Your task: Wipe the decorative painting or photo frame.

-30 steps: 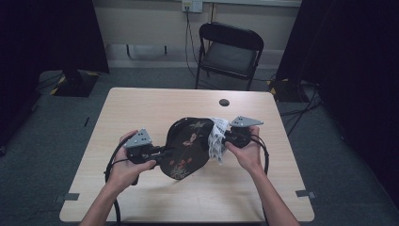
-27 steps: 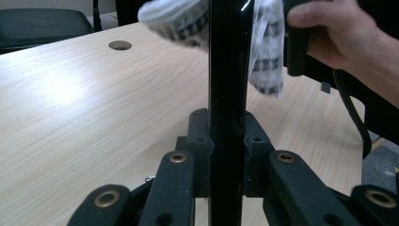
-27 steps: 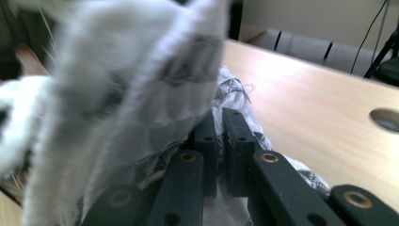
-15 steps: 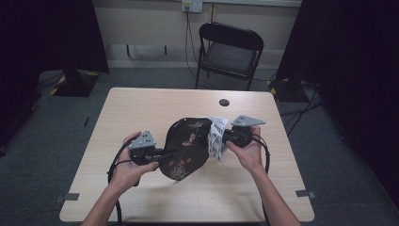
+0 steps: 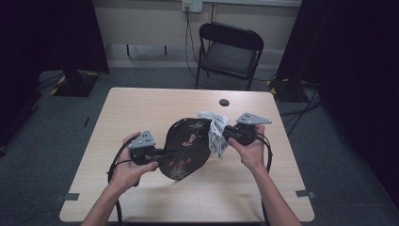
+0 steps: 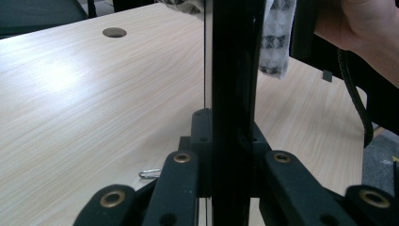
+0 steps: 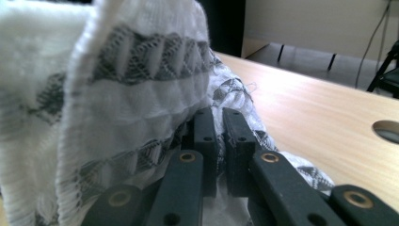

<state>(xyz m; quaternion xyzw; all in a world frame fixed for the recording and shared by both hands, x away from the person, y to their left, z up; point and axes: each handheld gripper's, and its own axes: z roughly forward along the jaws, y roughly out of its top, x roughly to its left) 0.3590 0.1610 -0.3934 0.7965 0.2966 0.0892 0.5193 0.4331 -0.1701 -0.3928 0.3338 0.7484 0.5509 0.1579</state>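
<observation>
Dark oval tray (image 5: 186, 143) w/ a red floral pattern is held up over the wooden table (image 5: 141, 108), tilted, slanting from near-left to far-right, roughly mid-table. Left gripper (image 5: 157, 154) sits at the tray's near-left end; its jaws are pressed onto the tray's rim, pinching it. In the left gripper view the tray (image 6: 234, 94) runs edge-on as a thin black vertical slab rising straight up between the jaws, which close tight on both faces of it. Left hand (image 5: 129, 172) wraps the gripper body from the near side, grey plate on top.

Right gripper (image 5: 225, 133) is at the tray's far-right end, w/ the right hand (image 5: 251, 150) behind it. A white cloth (image 5: 215, 132) w/ grey patterned stripes hangs bunched at that gripper's tip, draped against the tray's far-right edge. In the right gripper view the jaws are closed nearly together, pinching the cloth (image 7: 117, 108); fabric bulges up and over to the left and spills around both jaws. Can't tell if the cloth presses on the tray surface or only touches its rim.

The two grippers face each other across the tray, well apart, tray between them. Far of the tray, a small round hole (image 5: 224, 102) in the tabletop. Behind the table's far edge stands a black folding chair (image 5: 229, 52).
</observation>
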